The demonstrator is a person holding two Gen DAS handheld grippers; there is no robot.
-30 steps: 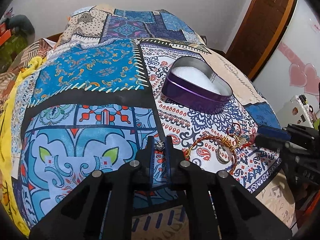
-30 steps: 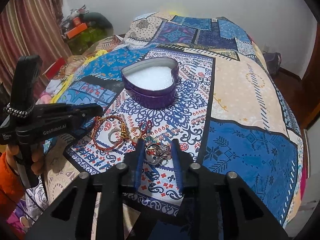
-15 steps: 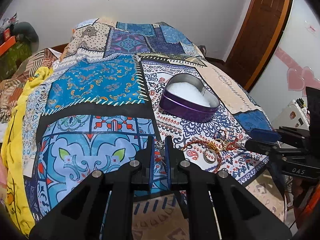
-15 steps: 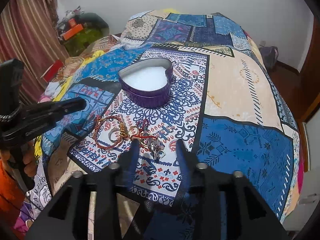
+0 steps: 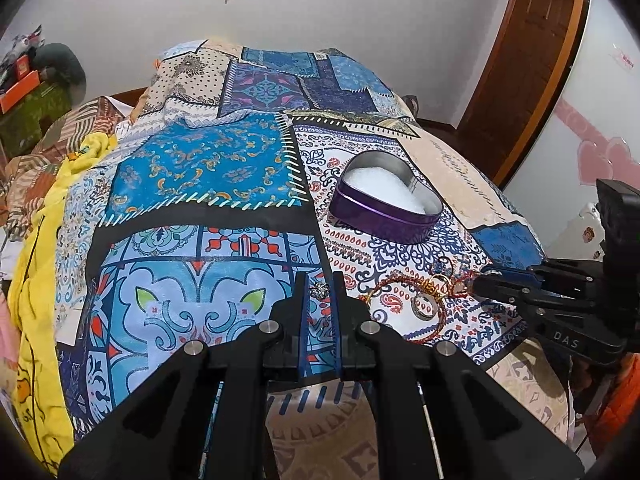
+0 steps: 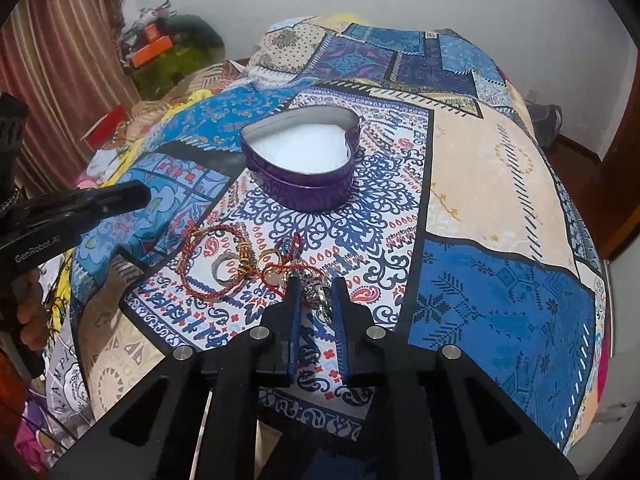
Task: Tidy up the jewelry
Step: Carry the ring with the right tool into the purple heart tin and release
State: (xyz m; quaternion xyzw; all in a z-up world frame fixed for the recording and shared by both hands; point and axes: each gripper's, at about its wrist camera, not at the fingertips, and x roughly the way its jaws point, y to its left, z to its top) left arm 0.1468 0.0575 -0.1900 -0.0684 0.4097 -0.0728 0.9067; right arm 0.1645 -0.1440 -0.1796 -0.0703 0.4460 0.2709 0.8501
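Barely begun: tin (image 6: pixel 298 168) at frame centre holds no jewelry.
My left gripper (image 5: pixel 320 292) pinches a small silver piece (image 5: pixel 320 289); my right gripper (image 6: pixel 316 298) has just been closing on a silver cluster (image 6: pixel 318 300); bracelets (image 6: pixel 212 258) remain at lower left.

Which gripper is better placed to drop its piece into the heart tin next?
Left, probably. The left gripper is shut on a small silver piece, already off the bedspread. The right gripper has just been closing on the silver cluster, down by the pile. The heart tin sits open ahead.

White walls (image 5: pixel 360 20), wooden door (image 5: pixel 532 60)
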